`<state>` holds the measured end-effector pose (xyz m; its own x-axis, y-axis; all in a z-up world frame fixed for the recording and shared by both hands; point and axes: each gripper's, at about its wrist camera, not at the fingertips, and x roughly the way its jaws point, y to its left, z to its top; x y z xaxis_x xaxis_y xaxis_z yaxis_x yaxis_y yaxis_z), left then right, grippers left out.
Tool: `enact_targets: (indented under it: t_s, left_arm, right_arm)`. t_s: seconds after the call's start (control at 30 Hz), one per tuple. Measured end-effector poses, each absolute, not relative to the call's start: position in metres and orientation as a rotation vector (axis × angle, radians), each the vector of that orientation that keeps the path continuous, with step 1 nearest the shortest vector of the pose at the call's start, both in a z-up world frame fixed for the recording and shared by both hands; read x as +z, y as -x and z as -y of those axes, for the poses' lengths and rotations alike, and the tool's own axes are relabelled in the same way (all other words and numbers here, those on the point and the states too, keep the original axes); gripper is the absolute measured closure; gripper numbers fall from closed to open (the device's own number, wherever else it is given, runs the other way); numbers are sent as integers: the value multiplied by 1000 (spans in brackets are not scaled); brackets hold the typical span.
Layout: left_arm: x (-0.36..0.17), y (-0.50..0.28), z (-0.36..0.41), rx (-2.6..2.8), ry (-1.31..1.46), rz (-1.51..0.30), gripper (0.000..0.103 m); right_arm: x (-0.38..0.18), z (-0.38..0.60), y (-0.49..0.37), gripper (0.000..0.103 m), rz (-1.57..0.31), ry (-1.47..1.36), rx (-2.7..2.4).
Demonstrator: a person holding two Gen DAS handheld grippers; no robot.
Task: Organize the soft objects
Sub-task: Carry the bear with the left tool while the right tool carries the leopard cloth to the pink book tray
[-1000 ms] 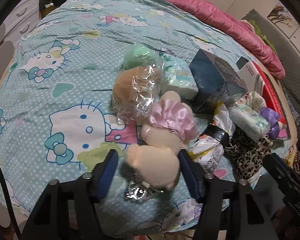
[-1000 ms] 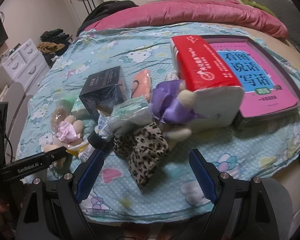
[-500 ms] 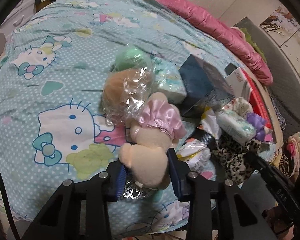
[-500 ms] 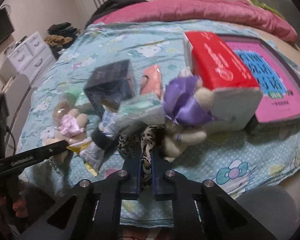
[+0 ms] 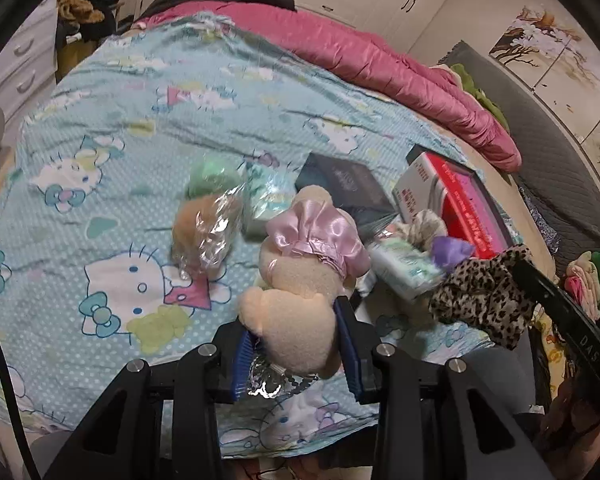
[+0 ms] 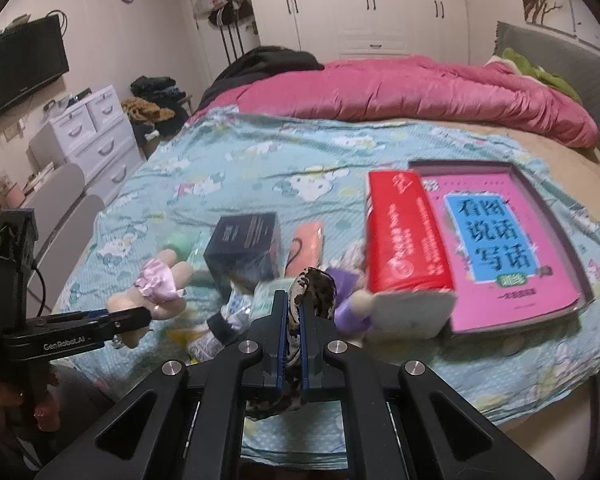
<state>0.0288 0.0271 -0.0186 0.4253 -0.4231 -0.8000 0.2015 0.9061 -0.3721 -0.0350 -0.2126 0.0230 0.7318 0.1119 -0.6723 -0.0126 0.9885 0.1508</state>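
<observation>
Two hand-held grippers over a bed spread with a blue cartoon-cat sheet [image 5: 112, 184]. The left gripper [image 5: 296, 344] has its blue pads [image 5: 242, 354] pressed against either side of a cream plush toy [image 5: 296, 312]; the jaws stand partly open, only as wide as the toy's lower body, which fills the gap between them. The toy's upper part, wearing a pink satin frill [image 5: 320, 236], projects forward beyond the fingertips, and a crinkled silver foil piece [image 5: 266, 384] hangs below the pads. Seen from the right wrist, the same toy [image 6: 156, 292] is held clear of the sheet at the tip of the left gripper [image 6: 140, 316]. The right gripper [image 6: 294, 320] is closed almost completely, its jaws pinching a leopard-print fabric item [image 6: 318, 290]; the cloth bulges past the fingertips and also trails out beneath the pads. From the left wrist this fabric [image 5: 484, 296] hangs from the right gripper's finger. Lying on the sheet near the grippers: a plastic-wrapped plush [image 5: 204, 228], a dark box [image 6: 244, 248], a tissue pack [image 5: 404, 268], a purple-ribboned plush [image 6: 350, 288], a red tissue package [image 6: 404, 236] and a pink book [image 6: 500, 240]. A pink quilt [image 6: 420, 88] lies across the far end.
</observation>
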Motion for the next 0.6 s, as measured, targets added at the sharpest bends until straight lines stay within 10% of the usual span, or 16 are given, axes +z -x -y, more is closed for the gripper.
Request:
enact_targets:
  t_s: [0.6]
  left_arm:
    - [53, -32, 88, -518, 58, -947, 65]
  right_arm:
    - [82, 302, 51, 98, -615, -192, -61]
